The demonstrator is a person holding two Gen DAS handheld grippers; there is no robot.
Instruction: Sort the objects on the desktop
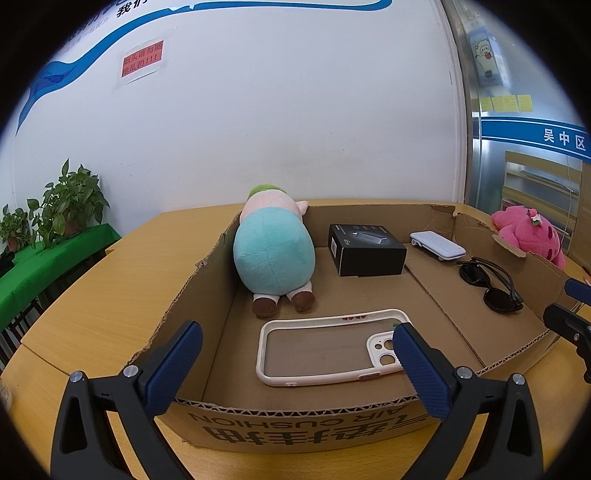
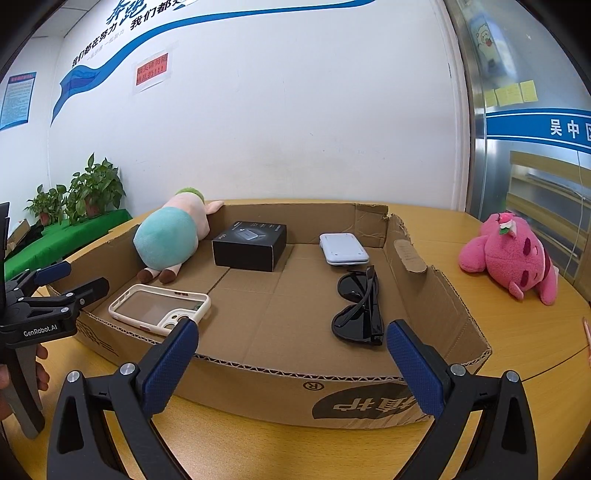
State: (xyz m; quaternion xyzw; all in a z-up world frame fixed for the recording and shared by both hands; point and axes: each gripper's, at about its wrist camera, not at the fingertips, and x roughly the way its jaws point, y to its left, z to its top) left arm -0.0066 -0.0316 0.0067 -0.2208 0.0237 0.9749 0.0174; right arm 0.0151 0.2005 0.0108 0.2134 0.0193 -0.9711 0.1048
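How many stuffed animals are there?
2. The teal-and-pink plush toy lies inside the cardboard box, in its far left corner. The pink plush bear lies outside it, on the wooden table.

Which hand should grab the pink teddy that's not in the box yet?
Probably the right gripper: the pink plush lies on the table outside the cardboard box's right wall, on its side. The left gripper, open, faces the phone case.

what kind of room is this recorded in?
Probably an office or meeting room. A wall slogan banner and red printed notice hang on the white wall, sticky notes sit on a glass partition, and potted plants stand beside the wooden table.
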